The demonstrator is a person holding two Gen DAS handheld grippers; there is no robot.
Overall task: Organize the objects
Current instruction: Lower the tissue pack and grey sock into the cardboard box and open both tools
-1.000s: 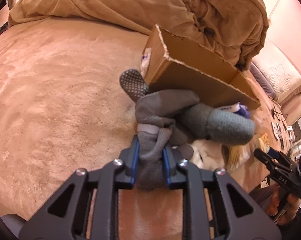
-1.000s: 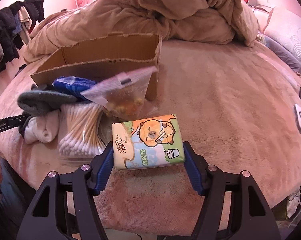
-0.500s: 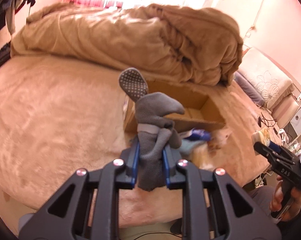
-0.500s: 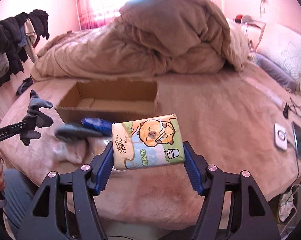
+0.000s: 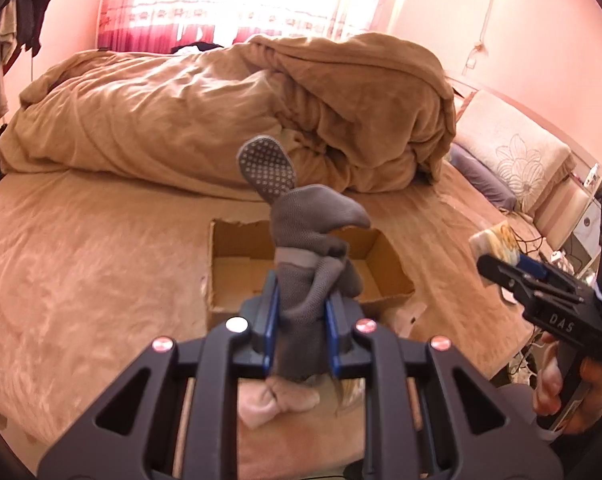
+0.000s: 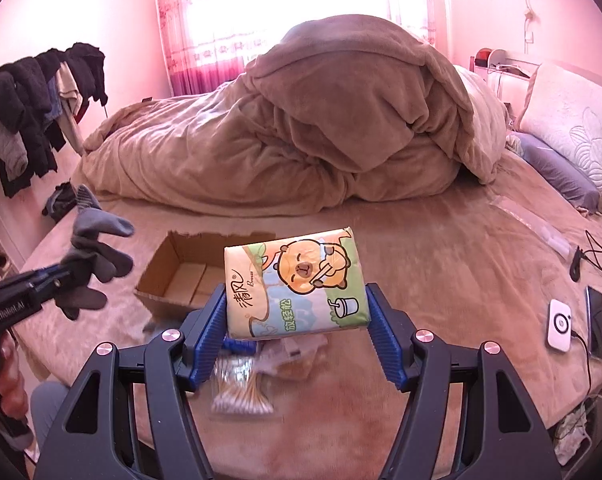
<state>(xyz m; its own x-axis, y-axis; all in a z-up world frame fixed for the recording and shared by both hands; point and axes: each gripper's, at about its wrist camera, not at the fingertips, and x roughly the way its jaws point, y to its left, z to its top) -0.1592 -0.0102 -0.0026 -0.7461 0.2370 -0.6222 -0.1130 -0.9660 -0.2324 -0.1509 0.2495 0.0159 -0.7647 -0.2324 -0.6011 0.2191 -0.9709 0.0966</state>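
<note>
Our left tool (image 5: 299, 322) is clamped on a bundle of grey socks (image 5: 309, 248), held up in the air above the open cardboard box (image 5: 385, 258) on the bed (image 5: 81, 264). Our right tool (image 6: 295, 334) grips a tissue pack (image 6: 297, 284) printed with a cartoon bear, also raised clear of the bed. Below it we see a blurred bag of cotton swabs (image 6: 241, 394) on the bedspread, near the box (image 6: 173, 276). A heaped brown duvet (image 6: 321, 128) lies behind.

An open-topped cardboard box (image 6: 189, 276) sits mid-frame on the bed (image 6: 441, 248), bare bedding stretching right of it. A heaped duvet (image 6: 321, 128) blocks the upper frame; cotton swabs (image 6: 241, 390) clutter the lower centre.
</note>
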